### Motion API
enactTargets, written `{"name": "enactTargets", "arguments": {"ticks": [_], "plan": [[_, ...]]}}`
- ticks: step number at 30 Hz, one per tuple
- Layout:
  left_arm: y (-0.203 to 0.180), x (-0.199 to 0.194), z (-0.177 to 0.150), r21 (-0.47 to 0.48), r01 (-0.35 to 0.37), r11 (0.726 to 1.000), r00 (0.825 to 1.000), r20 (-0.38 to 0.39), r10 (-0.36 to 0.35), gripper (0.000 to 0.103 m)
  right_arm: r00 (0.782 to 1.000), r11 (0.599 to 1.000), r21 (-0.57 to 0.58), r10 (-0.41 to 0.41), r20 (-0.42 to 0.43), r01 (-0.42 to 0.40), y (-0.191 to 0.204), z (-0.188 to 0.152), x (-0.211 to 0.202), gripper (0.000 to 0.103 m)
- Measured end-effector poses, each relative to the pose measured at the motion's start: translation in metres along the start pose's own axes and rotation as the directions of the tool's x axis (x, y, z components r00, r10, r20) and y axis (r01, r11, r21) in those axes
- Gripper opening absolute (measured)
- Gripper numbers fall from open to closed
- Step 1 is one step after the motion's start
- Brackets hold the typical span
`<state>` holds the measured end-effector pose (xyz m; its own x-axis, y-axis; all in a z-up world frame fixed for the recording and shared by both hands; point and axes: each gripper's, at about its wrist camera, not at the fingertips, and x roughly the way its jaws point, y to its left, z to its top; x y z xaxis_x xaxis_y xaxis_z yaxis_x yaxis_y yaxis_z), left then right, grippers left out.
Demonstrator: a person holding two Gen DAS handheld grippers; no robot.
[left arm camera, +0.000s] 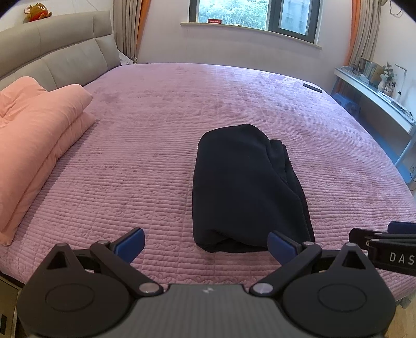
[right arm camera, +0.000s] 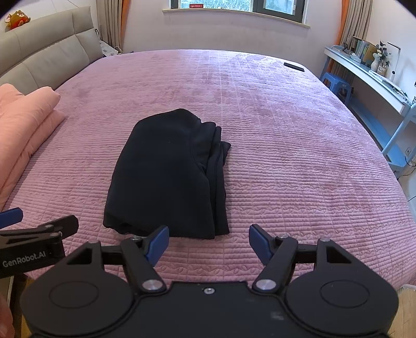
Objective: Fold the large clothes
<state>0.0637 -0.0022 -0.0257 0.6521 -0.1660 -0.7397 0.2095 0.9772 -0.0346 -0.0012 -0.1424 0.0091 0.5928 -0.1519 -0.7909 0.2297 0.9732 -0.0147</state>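
Both grippers, left gripper (left arm camera: 206,243) and right gripper (right arm camera: 208,243), gape empty before the folded garment's (right arm camera: 166,176) near edge.

Pink quilt (left arm camera: 33,145) cut off by left edge in both views, right gripper (left arm camera: 384,241) only partly inside the left-wrist view's right edge, red sign (left arm camera: 214,21) on window too small to read, shelf (right arm camera: 374,75) items too small to tell

Daylit window (left arm camera: 234,15) behind pink bed (left arm camera: 130,156).
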Motion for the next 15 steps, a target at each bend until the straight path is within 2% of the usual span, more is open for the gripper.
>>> {"name": "enactTargets", "arguments": {"ticks": [9,15], "plan": [[0.0007,0.0010,-0.0004,0.007,-0.004,1.000,1.000,0.000,0.004,0.101,1.000,1.000,0.001,0.001,-0.001,-0.001,0.0013,-0.0012,-0.0002,0.081],[0.0056,-0.0040,-0.0003,-0.010,-0.029,1.000,0.999,0.045,0.029,0.097,1.000,1.000,-0.001,0.002,0.000,-0.002,0.0009,-0.0014,-0.0006,0.081]]}}
